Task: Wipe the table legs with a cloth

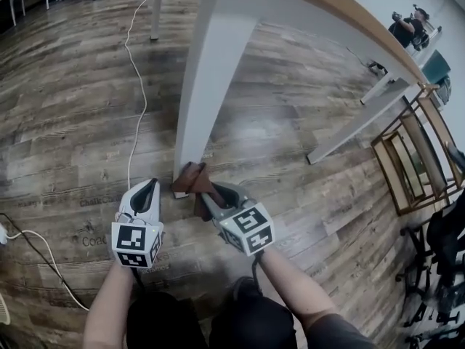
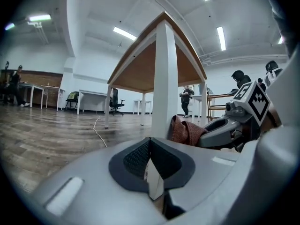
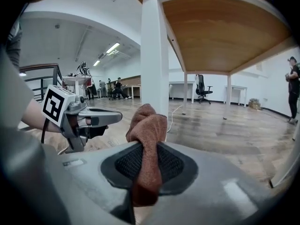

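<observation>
A white table leg [image 1: 207,78] comes down to the wooden floor in the middle of the head view. My right gripper [image 1: 208,195] is shut on a brown cloth [image 1: 193,178], and the cloth lies against the foot of that leg. The cloth [image 3: 147,139] bunches up between the jaws, with the table leg [image 3: 155,55] just behind it. My left gripper [image 1: 147,192] hovers left of the leg's foot, shut and holding nothing. From its own camera the table leg [image 2: 166,78] stands ahead, the cloth [image 2: 184,131] and right gripper [image 2: 211,131] to its right.
A white cable [image 1: 136,86] snakes over the floor left of the leg. A second, slanting table leg [image 1: 360,122] runs off to the right. A wooden rack [image 1: 410,158] and office chairs [image 1: 436,267] stand at the right edge. A person [image 1: 407,27] stands far back.
</observation>
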The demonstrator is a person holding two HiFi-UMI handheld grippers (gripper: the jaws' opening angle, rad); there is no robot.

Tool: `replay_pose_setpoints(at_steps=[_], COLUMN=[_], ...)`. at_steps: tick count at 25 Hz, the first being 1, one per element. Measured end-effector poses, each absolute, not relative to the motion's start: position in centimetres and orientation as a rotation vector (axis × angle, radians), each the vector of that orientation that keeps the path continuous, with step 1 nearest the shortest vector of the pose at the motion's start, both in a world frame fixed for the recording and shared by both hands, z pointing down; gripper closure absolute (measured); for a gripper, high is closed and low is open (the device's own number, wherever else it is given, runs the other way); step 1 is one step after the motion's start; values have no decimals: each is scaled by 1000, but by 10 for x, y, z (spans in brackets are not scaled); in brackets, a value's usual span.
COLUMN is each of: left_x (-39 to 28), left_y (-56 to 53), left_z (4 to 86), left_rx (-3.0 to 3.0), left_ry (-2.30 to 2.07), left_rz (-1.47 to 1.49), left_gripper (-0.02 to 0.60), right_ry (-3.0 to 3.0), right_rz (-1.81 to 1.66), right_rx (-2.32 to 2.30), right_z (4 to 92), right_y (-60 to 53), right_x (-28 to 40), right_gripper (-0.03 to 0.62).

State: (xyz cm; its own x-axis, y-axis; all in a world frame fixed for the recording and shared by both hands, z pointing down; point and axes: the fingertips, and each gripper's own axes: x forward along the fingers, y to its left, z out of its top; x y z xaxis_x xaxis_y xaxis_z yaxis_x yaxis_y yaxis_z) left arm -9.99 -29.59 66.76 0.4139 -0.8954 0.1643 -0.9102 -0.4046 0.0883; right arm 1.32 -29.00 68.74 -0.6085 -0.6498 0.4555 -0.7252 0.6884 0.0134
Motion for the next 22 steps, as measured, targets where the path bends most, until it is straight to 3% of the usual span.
replay_pose_setpoints(at_steps=[11,22], left_x=[-91,-78], left_y=[-293,-292], left_z=[730,767], left_rx=[2492,2426], left_ry=[-1559,-1570], left_rz=[192,246], left_gripper=[563,561], right_ry=[-2328,-2245], right_rz=[348,407], right_rx=[923,887], right_z=[806,868], right_y=[-285,-290], right_x=[7,22], right_gripper=[525,525])
